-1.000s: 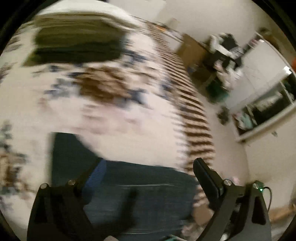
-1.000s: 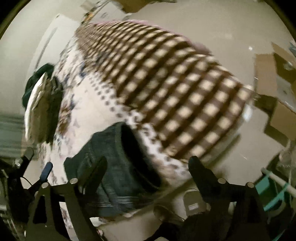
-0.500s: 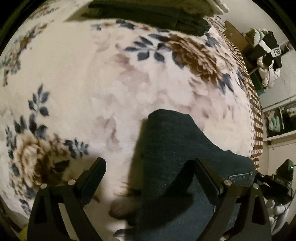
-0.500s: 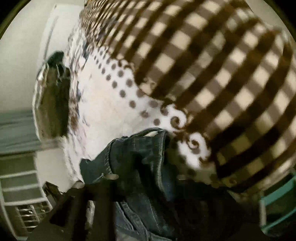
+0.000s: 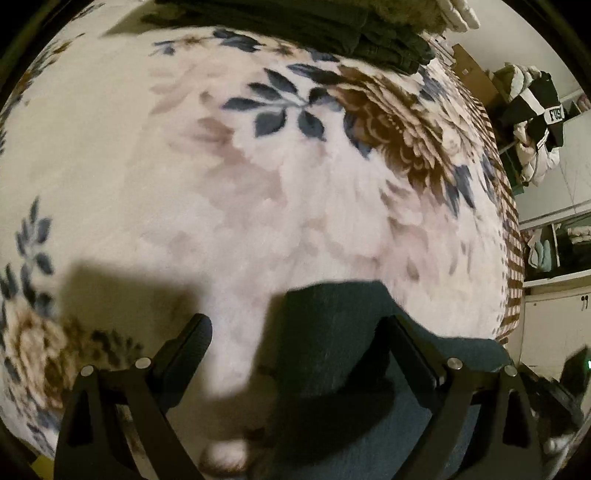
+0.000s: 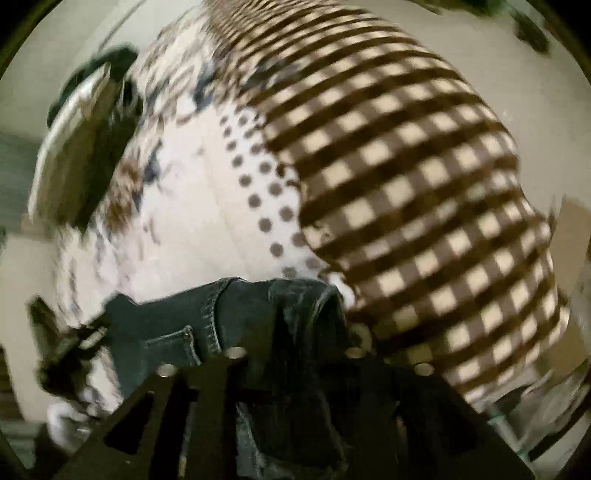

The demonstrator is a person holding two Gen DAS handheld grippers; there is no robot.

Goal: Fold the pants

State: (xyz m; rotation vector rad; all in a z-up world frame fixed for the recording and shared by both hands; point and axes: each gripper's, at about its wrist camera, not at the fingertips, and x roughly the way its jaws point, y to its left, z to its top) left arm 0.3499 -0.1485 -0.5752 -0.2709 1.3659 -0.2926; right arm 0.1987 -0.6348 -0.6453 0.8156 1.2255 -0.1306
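Dark blue jeans (image 5: 332, 332) lie on a floral blanket (image 5: 240, 192) on the bed. In the left wrist view my left gripper (image 5: 295, 328) is open, low over the blanket, with its right finger (image 5: 406, 343) over the jeans' edge and its left finger (image 5: 184, 343) over bare blanket. In the right wrist view the jeans (image 6: 251, 317) bunch up at the waistband, and my right gripper (image 6: 295, 328) has its jaws closed together on that denim near the bed's edge.
A stack of folded dark and olive clothes (image 5: 332, 29) sits at the far end of the bed; it also shows in the right wrist view (image 6: 85, 122). A brown checked cover (image 6: 406, 166) hangs over the bed's side. Shelves and hanging clothes (image 5: 535, 118) stand to the right.
My right gripper has gone from open to shut on the jeans' waistband. My left gripper has swung over the blanket and come lower and closer to the jeans' edge, still open.
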